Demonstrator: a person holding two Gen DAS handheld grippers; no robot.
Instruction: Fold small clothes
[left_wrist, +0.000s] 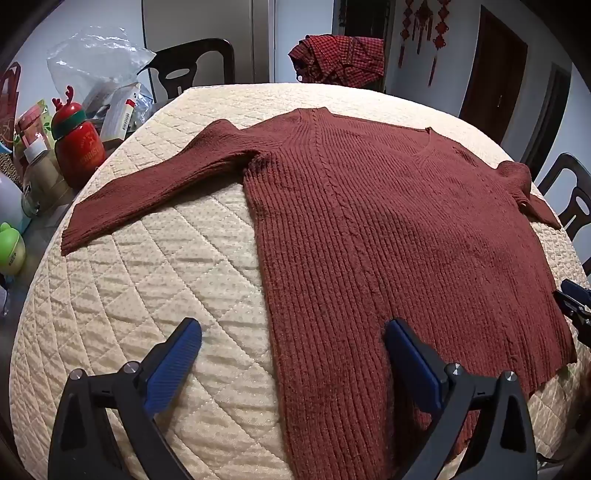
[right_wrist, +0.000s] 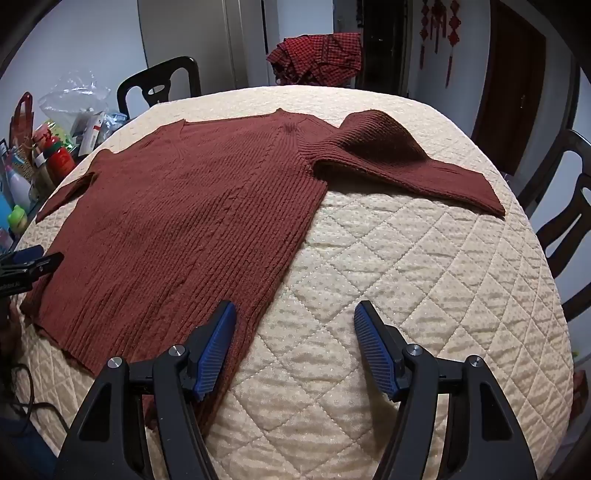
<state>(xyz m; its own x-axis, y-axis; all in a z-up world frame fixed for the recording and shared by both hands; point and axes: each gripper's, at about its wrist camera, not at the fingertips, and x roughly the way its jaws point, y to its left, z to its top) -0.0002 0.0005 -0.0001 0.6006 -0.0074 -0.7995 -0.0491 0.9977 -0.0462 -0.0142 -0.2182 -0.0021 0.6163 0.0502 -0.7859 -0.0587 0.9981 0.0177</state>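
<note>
A rust-brown ribbed sweater (left_wrist: 369, 221) (right_wrist: 184, 221) lies flat, front up, on a cream quilted cover (left_wrist: 147, 314) (right_wrist: 424, 277). One sleeve (left_wrist: 147, 184) stretches out to the left; the other sleeve (right_wrist: 406, 158) lies out to the right with a hump near the shoulder. My left gripper (left_wrist: 293, 328) hovers open above the sweater's lower left side edge, one finger over the knit, the other over the cover. At the opposite lower corner my right gripper (right_wrist: 295, 308) is open too, straddling that side edge. Neither holds anything. Each gripper also shows at the edge of the other's view.
A red checked garment (left_wrist: 340, 59) (right_wrist: 317, 55) hangs over a chair at the far side. Clutter stands at the left: a red reindeer bottle (left_wrist: 77, 147), a plastic bag (left_wrist: 96, 59), boxes. Dark chairs (right_wrist: 565, 206) ring the table. A cable (right_wrist: 22, 391) trails at lower left.
</note>
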